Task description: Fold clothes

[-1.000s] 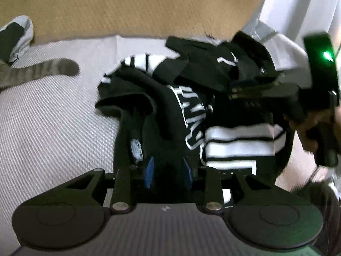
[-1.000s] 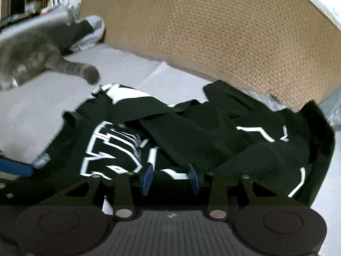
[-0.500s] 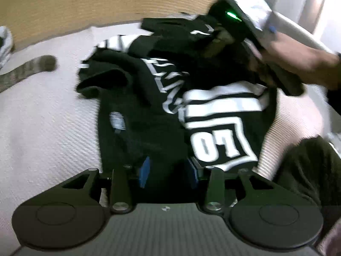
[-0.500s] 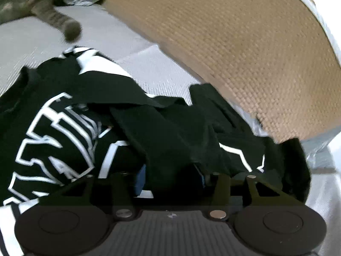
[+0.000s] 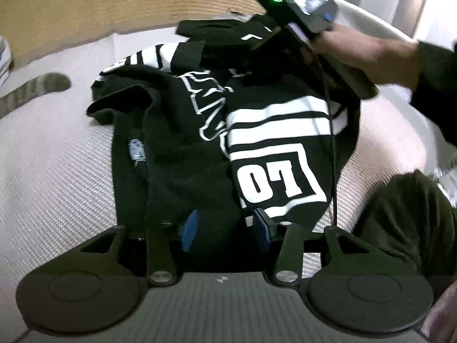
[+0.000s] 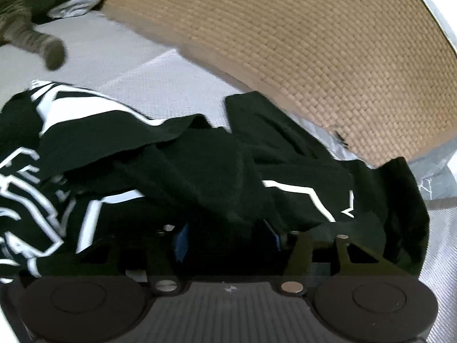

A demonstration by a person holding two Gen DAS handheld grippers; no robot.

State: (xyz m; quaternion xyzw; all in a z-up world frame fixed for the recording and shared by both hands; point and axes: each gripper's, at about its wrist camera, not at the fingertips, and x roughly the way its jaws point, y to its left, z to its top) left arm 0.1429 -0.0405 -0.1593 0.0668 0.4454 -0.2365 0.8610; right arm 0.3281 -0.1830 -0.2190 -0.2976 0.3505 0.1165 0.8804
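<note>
Lying crumpled on a pale woven sheet [image 5: 57, 171], a black-and-white garment [image 5: 271, 148] fills the left wrist view, its near hem between the left gripper [image 5: 225, 227], whose jaws have just been opening. Ahead right, a hand [image 5: 368, 51] holds the right gripper. In the right wrist view, the right gripper [image 6: 225, 238] stands parted, freshly widened, dark folds between; a cat's paw [image 6: 52, 53] reaches in ahead left.

Shirt [image 5: 200, 154]: blk w/ wht stripes & lettering. Bed [image 5: 51, 171]: wht weave. Headboard [image 6: 314, 57]: tan woven. Claw pads [image 5: 190, 228]: blue.

Clothes [image 5: 177, 157] on bed [image 5: 51, 171], cat's tail [image 5: 37, 88] left, headboard [image 6: 300, 43] behind.
</note>
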